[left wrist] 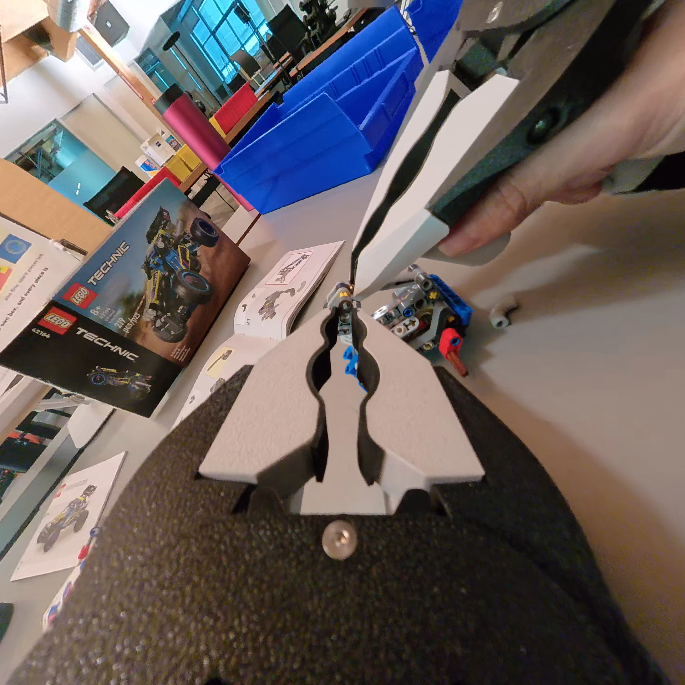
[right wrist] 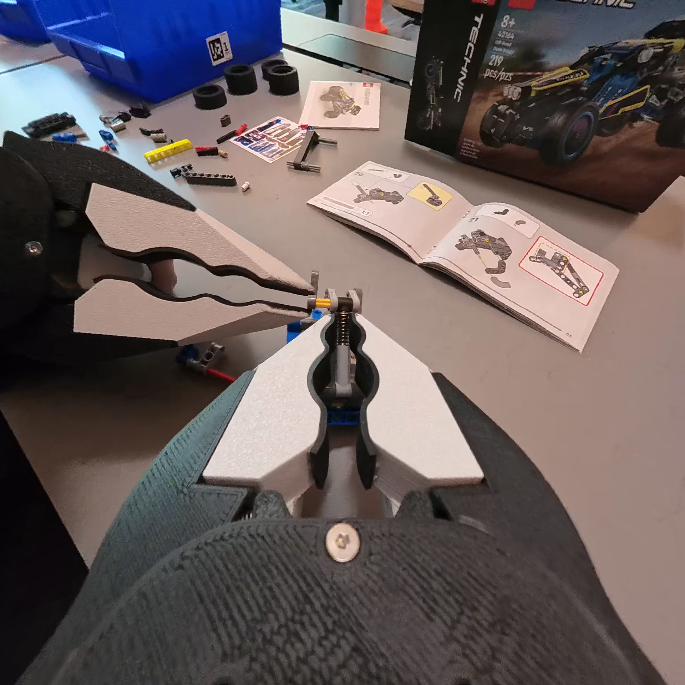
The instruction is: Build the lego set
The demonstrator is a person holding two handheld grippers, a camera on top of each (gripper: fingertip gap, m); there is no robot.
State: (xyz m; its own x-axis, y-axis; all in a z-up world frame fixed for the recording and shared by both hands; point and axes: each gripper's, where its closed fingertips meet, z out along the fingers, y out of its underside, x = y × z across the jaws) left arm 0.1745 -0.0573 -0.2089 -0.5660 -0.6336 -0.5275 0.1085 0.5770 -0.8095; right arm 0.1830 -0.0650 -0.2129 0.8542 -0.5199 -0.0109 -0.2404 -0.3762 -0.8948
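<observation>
We see a grey worktop (right wrist: 426,370) carrying a toy-car box (right wrist: 556,96), an open instruction booklet (right wrist: 463,244), blue bins (right wrist: 148,44) and loose building pieces. Above it the two hand-held grippers meet almost at right angles. The right hand-held gripper (right wrist: 343,318) is narrowed around a grey shock absorber (right wrist: 341,356) with a dark spring, whose long axis runs straight forward along its fingers. The left hand-held gripper (right wrist: 307,296) comes in from the left, its tips pinched on a small grey lever piece (right wrist: 314,281) carrying a yellow bush (right wrist: 321,302) and cross axle, which lies crosswise, just touching the absorber's forked head (right wrist: 346,298). A partly built grey and blue assembly (left wrist: 422,315) sits just beyond.
</observation>
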